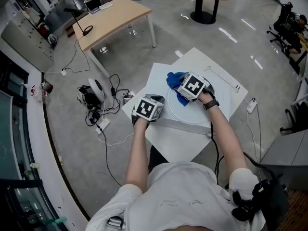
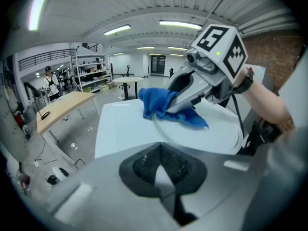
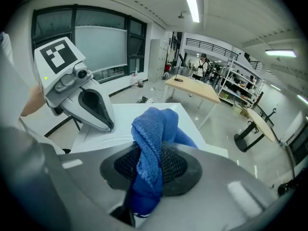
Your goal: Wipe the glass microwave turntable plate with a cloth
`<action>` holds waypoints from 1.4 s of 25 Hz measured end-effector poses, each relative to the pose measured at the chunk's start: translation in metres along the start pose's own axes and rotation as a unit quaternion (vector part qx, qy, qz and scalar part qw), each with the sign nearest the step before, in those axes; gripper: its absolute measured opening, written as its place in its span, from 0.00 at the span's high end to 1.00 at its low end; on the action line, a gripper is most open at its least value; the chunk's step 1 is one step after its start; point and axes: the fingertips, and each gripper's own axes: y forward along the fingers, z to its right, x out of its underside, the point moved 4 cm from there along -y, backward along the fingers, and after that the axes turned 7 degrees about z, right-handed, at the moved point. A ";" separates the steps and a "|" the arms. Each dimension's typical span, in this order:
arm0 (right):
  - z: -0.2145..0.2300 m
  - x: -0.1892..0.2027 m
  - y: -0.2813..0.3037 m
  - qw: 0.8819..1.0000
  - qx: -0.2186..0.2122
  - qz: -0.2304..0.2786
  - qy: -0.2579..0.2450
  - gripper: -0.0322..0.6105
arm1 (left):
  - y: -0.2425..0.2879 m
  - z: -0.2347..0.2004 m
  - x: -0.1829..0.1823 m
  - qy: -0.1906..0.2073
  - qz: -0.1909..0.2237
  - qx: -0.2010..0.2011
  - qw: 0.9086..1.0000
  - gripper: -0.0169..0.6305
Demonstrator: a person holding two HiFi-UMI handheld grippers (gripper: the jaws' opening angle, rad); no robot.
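Observation:
The clear glass turntable plate (image 1: 190, 115) lies on a white table (image 1: 179, 139). My left gripper (image 1: 150, 108) is at the plate's near-left rim. In the left gripper view its jaws (image 2: 162, 170) are closed down to a thin wedge where the plate's rim (image 2: 159, 129) runs in between them. My right gripper (image 1: 195, 86) is shut on a bunched blue cloth (image 3: 154, 129) and presses it onto the plate's far-left part (image 2: 216, 131). The cloth (image 2: 166, 105) hangs over the rim there. The blue cloth (image 1: 175, 86) hides the right jaw tips in the head view.
The table is small, with edges close on all sides. A white power strip (image 1: 251, 106) and its cord hang off the right corner. A tangle of cables and a reel (image 1: 98, 102) lies on the floor at left. A wooden desk (image 1: 113, 18) stands beyond.

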 end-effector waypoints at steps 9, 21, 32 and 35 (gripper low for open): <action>0.063 0.051 -0.045 0.998 0.056 -0.004 0.037 0.79 | -0.021 0.011 -0.011 -0.030 0.065 0.033 0.997 0.97; 0.018 0.131 -0.136 0.998 0.025 -0.037 0.045 0.79 | 0.000 0.047 -0.009 0.025 0.021 0.038 0.999 0.97; -0.120 0.079 -0.079 0.983 -0.176 0.003 -0.054 0.79 | 0.004 0.038 -0.016 0.022 0.014 0.033 0.999 0.97; -0.120 0.059 -0.059 0.981 -0.188 0.015 -0.048 0.79 | 0.004 0.036 -0.017 0.021 0.011 0.044 0.999 0.97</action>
